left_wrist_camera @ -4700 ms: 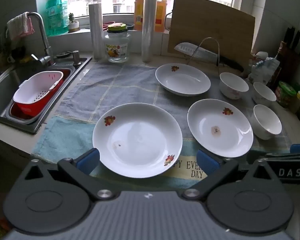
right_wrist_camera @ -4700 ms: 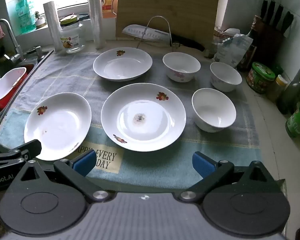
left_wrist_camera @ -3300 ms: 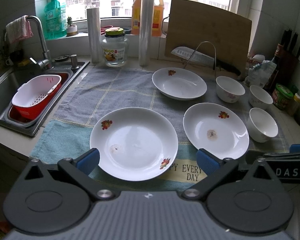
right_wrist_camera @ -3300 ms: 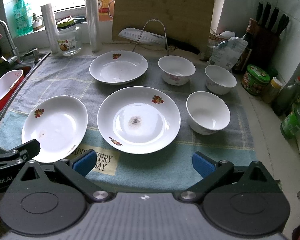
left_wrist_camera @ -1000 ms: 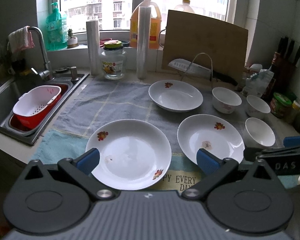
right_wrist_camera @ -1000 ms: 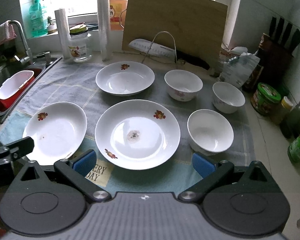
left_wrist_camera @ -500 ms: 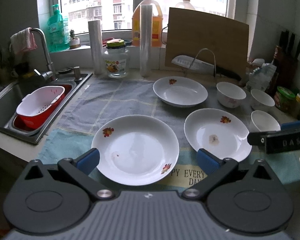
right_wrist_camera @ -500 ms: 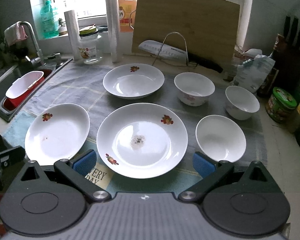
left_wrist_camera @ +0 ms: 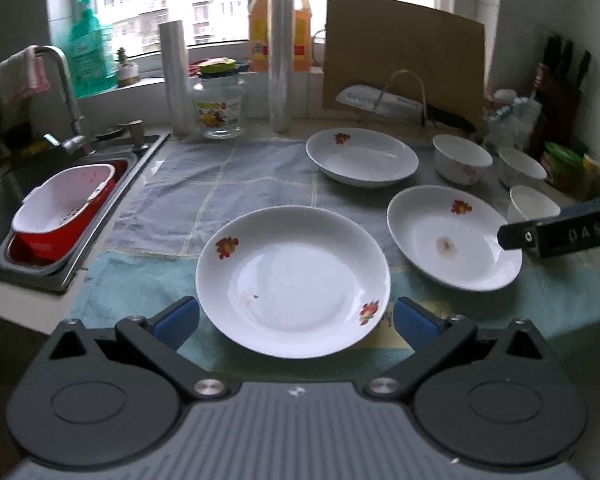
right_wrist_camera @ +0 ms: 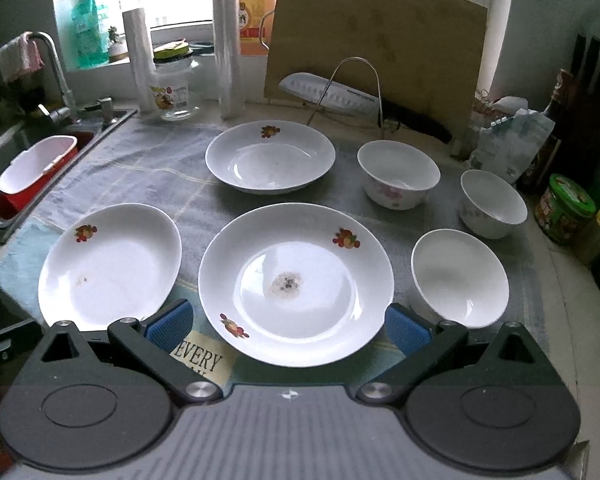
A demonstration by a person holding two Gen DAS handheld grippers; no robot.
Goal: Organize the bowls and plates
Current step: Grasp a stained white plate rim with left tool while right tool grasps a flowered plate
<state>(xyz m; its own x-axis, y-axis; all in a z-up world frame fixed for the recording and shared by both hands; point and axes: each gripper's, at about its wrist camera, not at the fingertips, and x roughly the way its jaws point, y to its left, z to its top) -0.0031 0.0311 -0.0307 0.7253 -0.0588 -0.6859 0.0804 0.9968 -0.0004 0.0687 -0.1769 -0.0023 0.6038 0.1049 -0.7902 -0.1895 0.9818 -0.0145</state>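
Observation:
Three white plates with fruit prints lie on a cloth: a left plate (left_wrist_camera: 293,280) (right_wrist_camera: 110,266), a middle plate (right_wrist_camera: 296,282) (left_wrist_camera: 454,236) with a dark stain, and a far deep plate (right_wrist_camera: 270,156) (left_wrist_camera: 362,156). Three white bowls (right_wrist_camera: 398,172) (right_wrist_camera: 493,203) (right_wrist_camera: 460,278) stand at the right. My left gripper (left_wrist_camera: 296,318) is open, hovering at the near rim of the left plate. My right gripper (right_wrist_camera: 288,326) is open at the near rim of the middle plate, and it also shows at the right edge of the left wrist view (left_wrist_camera: 560,234). Both hold nothing.
A sink (left_wrist_camera: 4,240) with a red and white colander basket (left_wrist_camera: 64,210) lies at the left. At the back stand a jar (left_wrist_camera: 219,100), two film rolls (left_wrist_camera: 280,56), a bamboo cutting board (right_wrist_camera: 376,48) and a knife on a wire stand (right_wrist_camera: 340,90). Jars and a knife block (right_wrist_camera: 588,92) crowd the right.
Both grippers have come forward and lower toward the plates; the plates look larger and sit between the fingertips. The right gripper has moved further over the middle plate. No dish has moved.

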